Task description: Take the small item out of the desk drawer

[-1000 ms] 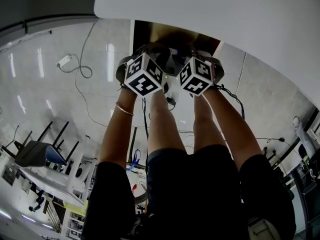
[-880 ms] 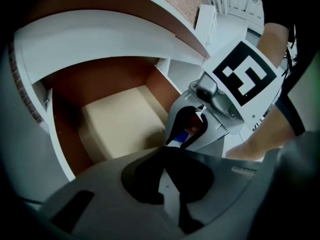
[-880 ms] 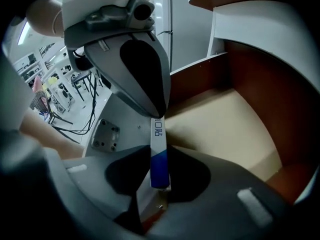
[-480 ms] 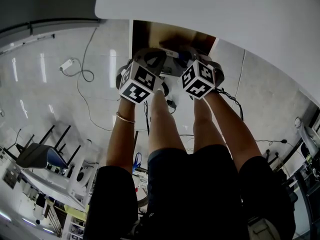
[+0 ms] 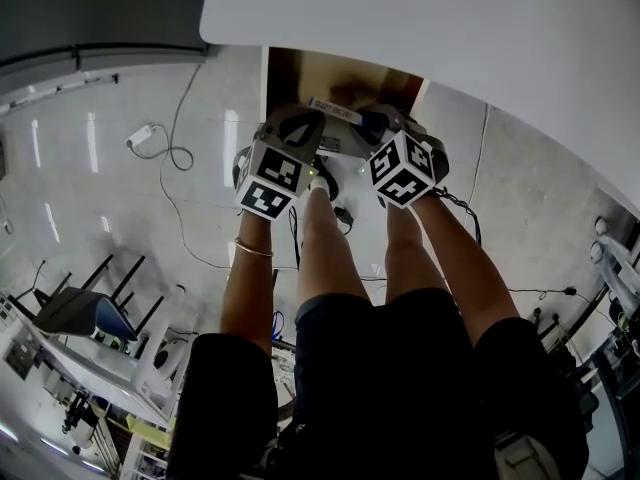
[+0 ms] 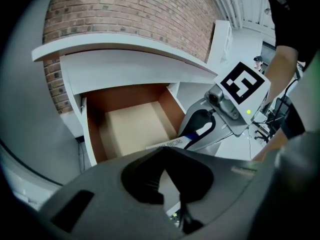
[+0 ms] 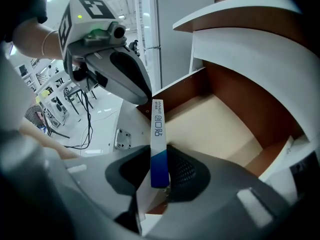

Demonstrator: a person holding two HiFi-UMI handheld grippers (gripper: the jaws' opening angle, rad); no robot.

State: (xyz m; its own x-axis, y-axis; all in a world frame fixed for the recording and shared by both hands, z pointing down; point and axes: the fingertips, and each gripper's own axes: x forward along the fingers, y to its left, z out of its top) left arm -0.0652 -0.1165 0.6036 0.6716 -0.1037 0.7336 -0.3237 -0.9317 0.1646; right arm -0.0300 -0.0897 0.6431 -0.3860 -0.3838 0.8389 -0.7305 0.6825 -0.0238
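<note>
Gripping the slim white-and-blue box (image 7: 158,149) by its blue end, the right gripper (image 7: 159,181) is holding it over the front edge of the open desk drawer (image 7: 220,126). The box's long axis is pointing away from the jaws toward the left gripper (image 6: 172,196). That gripper is hanging just beside, its jaws nearly together on nothing. Pulling back toward the person should clear the drawer.

One bit of print to catch: the slim white-and-blue box (image 7: 158,134) has lettering running along its white side. There's a small Latin brand line at the far end that looks like "HYNAUT", then three bigger blue Chinese characters, seemingly 创口贴. In the left gripper view that same print is too small to read.
</note>
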